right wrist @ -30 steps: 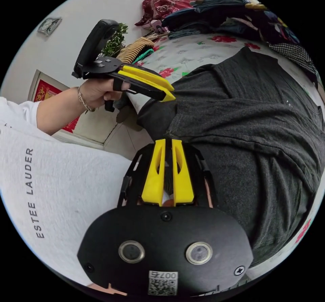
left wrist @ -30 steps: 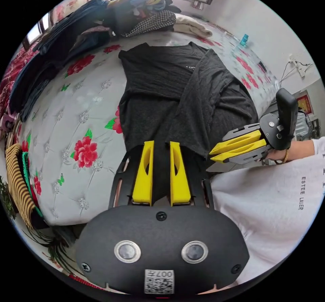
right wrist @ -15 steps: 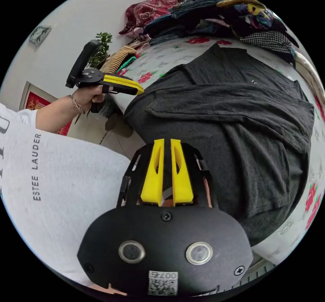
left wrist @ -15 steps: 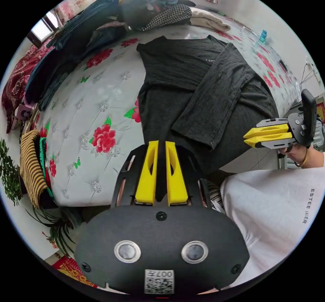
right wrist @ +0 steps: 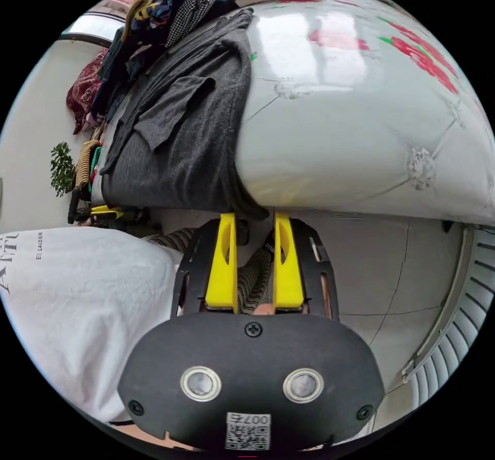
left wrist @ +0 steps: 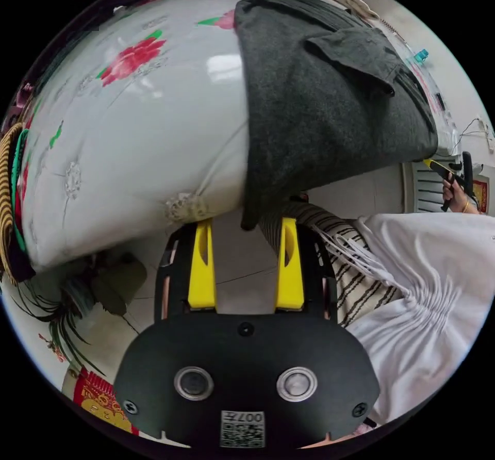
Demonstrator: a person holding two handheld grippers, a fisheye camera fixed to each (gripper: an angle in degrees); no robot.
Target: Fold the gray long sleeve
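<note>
Left gripper view: the left gripper (left wrist: 245, 223) is spread wide and released, its two yellow jaws apart, just below the hanging corner of the gray long sleeve (left wrist: 319, 99), gripping nothing. That one garment lies on the bed (left wrist: 144, 135) — a white floral mattress — with its hem draped over the edge. At the far corner of the hem the right gripper (left wrist: 432, 164) shows small; I cannot tell its opening there.

Right gripper view: the right gripper (right wrist: 253, 223) has its jaws parted with a narrower gap, just under the hem's other corner, clamping nothing. The gray long sleeve (right wrist: 175, 135) hangs over the bed (right wrist: 361, 135) edge — the left gripper (right wrist: 105, 211) sits at the far corner.
</note>
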